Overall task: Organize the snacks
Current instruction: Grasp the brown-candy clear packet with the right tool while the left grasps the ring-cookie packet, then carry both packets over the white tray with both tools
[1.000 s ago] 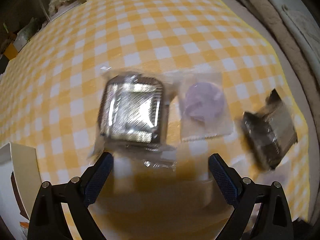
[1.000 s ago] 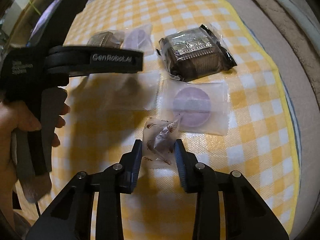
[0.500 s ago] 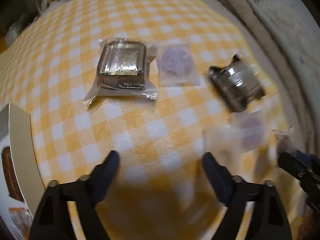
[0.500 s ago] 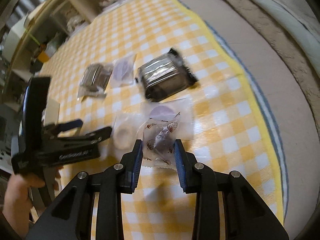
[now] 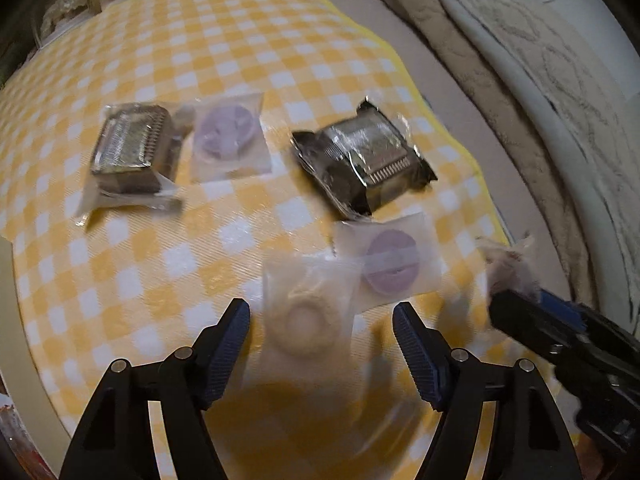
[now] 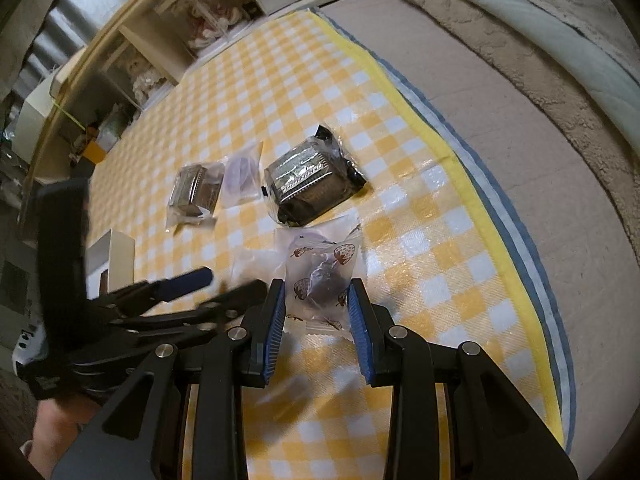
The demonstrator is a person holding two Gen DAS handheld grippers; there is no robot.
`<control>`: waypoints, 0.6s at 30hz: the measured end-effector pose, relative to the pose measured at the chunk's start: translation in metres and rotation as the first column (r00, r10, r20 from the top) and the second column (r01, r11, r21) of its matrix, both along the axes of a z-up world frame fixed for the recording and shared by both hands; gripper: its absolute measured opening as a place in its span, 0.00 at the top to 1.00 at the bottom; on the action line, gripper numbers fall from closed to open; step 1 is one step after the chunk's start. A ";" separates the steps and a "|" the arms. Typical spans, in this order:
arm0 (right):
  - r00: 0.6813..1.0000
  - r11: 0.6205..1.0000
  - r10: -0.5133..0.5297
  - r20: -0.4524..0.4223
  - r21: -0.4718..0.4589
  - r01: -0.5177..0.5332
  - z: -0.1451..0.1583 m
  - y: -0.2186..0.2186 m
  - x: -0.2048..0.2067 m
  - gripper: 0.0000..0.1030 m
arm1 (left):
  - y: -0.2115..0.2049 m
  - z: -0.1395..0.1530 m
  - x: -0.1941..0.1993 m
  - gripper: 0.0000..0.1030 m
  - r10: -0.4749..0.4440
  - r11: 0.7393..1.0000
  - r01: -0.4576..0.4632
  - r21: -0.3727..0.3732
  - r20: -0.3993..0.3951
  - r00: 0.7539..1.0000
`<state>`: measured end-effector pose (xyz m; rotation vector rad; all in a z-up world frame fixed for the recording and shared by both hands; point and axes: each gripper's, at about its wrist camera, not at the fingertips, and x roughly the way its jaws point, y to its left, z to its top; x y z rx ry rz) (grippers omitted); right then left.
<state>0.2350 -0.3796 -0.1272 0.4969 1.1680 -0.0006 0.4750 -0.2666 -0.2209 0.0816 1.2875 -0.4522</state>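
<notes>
Here the right gripper pinches a strawberry-print candy wrapper between its blue pads, lifted above the yellow checked cloth. The left gripper hangs with its jaws apart, having just been narrowing, over a pale ring snack packet that its pads do not touch. A purple disc packet lies just beside it, and a dark foil-wrapped pack sits beyond.

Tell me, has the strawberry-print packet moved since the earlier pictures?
Yes. The strawberry-print packet, clamped in the right hand-held gripper, has risen off the checked cloth; it now overlaps the purple packet it was in front of.
</notes>
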 end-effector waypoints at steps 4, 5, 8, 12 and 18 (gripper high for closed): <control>1.000 1.000 -0.016 0.005 0.000 0.016 0.001 -0.005 -0.002 0.69 | -0.006 -0.013 -0.004 0.52 -0.002 0.998 0.002 0.055 -0.010 1.000; 1.000 1.000 -0.017 0.005 -0.001 0.017 0.001 -0.006 -0.002 0.69 | -0.006 -0.014 -0.005 0.51 0.000 0.998 0.000 0.059 -0.008 1.000; 1.000 1.000 -0.022 0.009 -0.006 0.022 0.003 -0.007 -0.003 0.69 | -0.006 -0.016 -0.007 0.54 0.002 0.998 -0.002 0.060 0.004 1.000; 1.000 1.000 -0.018 0.016 -0.013 0.018 0.004 -0.006 -0.005 0.69 | 0.007 -0.002 -0.016 0.57 0.014 0.999 -0.015 0.037 0.018 1.000; 1.000 0.999 -0.002 0.022 -0.044 0.003 0.010 0.002 -0.009 0.69 | 0.035 0.037 -0.034 0.58 0.035 0.999 -0.033 -0.040 0.062 0.997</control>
